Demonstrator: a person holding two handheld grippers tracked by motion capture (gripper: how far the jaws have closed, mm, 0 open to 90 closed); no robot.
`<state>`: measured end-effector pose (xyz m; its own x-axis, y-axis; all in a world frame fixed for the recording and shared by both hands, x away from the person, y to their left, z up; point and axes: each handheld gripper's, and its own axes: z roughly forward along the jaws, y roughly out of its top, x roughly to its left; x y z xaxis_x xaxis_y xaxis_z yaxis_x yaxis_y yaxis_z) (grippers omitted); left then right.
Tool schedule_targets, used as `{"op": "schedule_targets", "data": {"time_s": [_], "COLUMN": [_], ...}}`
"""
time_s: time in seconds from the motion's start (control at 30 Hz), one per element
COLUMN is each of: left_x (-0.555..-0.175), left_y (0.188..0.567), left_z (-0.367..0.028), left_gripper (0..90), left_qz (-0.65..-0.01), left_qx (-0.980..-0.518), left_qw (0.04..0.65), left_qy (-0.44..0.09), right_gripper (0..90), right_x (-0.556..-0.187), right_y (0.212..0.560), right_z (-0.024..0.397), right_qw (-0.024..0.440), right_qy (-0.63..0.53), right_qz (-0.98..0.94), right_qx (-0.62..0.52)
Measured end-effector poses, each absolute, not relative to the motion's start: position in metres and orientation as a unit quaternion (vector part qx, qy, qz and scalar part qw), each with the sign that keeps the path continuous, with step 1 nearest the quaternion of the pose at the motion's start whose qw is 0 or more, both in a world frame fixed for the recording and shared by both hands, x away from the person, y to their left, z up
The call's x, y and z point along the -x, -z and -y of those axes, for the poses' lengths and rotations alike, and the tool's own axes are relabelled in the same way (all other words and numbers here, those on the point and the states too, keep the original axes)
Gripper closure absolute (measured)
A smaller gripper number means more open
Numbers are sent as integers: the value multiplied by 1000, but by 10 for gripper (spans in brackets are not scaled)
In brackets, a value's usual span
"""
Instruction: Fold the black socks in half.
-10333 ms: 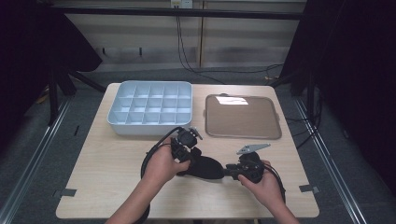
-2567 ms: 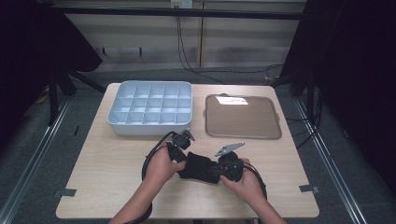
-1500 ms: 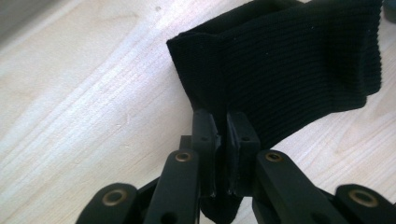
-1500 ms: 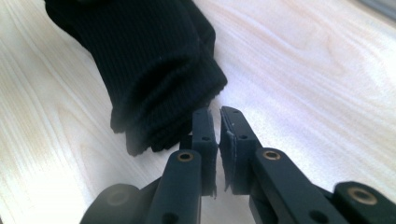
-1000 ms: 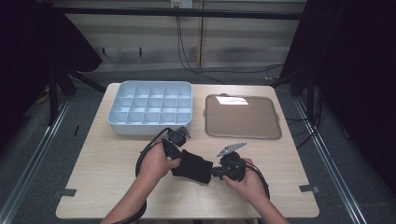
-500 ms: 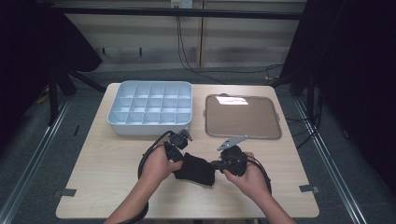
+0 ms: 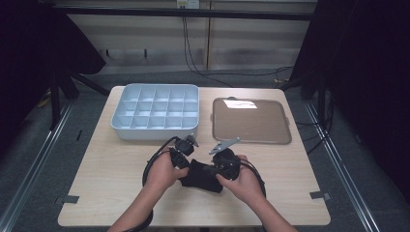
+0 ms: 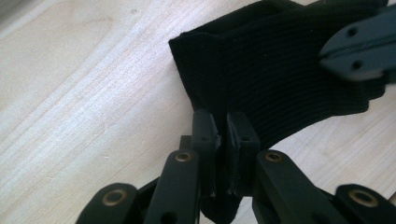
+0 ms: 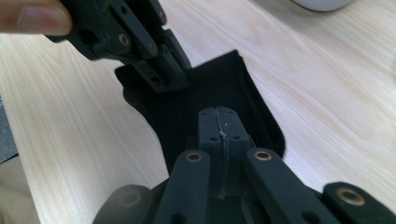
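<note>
Since the oldest frame, both of your hands have drawn together at the near middle of the table (image 7: 96, 193), and in the last second your right hand has lifted a little toward the tray side. Your left gripper (image 8: 223, 128) is clenched on the black ribbed cloth (image 8: 280, 79), with an edge of the fabric pinched between its pads; the cloth fans out beyond the jaws above the wood. Your right gripper (image 9: 218, 123) has just been closing, and its jaws now meet in a tight seam with a thin bit of the cloth (image 9: 219, 88) caught at the tip. In the high view, the cloth (image 7: 200, 175) hangs bunched between the left gripper (image 7: 183, 153) and the right gripper (image 7: 220, 162), near the table's front edge. Behind your hands sits the pale blue compartment tray (image 7: 121, 126), and beside it, toward your right, the flat brown tray (image 7: 251, 121); both are well apart from the cloth.
</note>
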<state>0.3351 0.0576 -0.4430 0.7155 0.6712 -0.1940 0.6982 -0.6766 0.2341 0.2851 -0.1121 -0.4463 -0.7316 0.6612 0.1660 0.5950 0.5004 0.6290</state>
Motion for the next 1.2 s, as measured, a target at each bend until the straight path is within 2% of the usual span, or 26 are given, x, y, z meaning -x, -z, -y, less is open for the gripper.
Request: {"op": "schedule_targets", "data": {"time_s": [0.33, 0.9, 1.2], "left_x": [-336, -330, -332], "left_y": [442, 428, 430], "left_z": [-54, -47, -51], "left_gripper": [833, 834, 836], "left_qz": [-372, -360, -363], "left_qx": [-914, -917, -919], "left_qw": [153, 165, 149], "left_qy": [46, 49, 37], "right_gripper": [900, 900, 884], "right_x": [-288, -286, -286], "right_y": [480, 485, 480], "right_z": [106, 99, 102], "right_qw": [22, 25, 32], "right_qy": [-324, -331, -322], "right_qz": [-866, -862, -869], "right_qx": [-380, -383, -374]}}
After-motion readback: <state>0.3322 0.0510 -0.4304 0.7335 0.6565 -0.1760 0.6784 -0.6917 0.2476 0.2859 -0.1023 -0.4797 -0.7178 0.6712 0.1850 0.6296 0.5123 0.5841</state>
